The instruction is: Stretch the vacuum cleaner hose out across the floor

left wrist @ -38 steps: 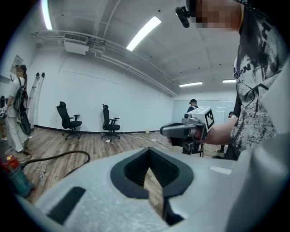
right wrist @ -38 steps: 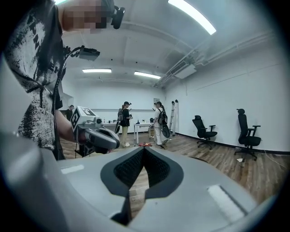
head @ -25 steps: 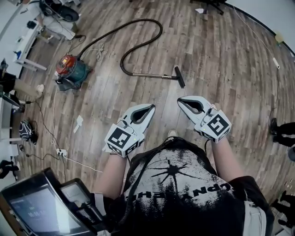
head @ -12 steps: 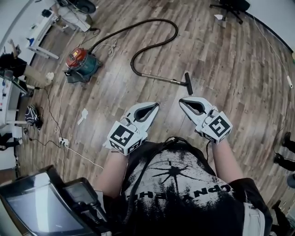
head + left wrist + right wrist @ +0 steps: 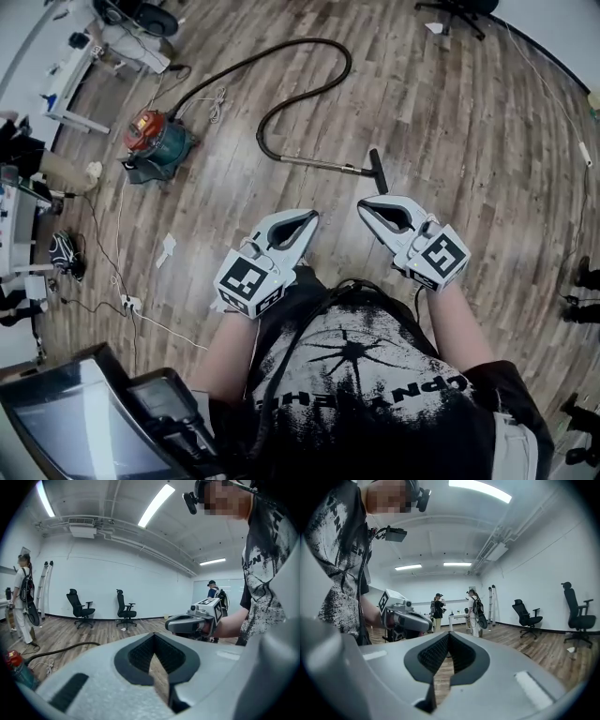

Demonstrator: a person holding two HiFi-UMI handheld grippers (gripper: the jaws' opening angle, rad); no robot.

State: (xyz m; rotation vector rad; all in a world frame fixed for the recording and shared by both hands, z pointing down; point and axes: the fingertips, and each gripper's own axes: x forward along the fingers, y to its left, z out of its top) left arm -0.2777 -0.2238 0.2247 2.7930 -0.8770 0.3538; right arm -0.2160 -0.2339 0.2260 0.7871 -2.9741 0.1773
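The black vacuum hose (image 5: pixel 319 87) lies in a loop on the wood floor. It runs from the red and teal vacuum body (image 5: pixel 155 141) to a metal wand ending in the black floor head (image 5: pixel 377 172). My left gripper (image 5: pixel 307 217) and right gripper (image 5: pixel 363 204) are held side by side just short of the floor head, both shut with nothing in them. In the left gripper view the shut left gripper (image 5: pixel 153 634) points past the hose (image 5: pixel 61 648), with the right gripper (image 5: pixel 192 623) alongside. The right gripper (image 5: pixel 447 633) is shut too in its own view.
A white cable and power strip (image 5: pixel 127 305) lie on the floor at the left, near desks (image 5: pixel 66 75) with clutter. Office chairs (image 5: pixel 79 609) stand by the far wall. People (image 5: pixel 476 611) stand by a table. A screen device (image 5: pixel 84 422) sits at the lower left.
The floor head and wand now sit slightly closer to the grippers in the head view. Both grippers stay shut and empty, side by side.
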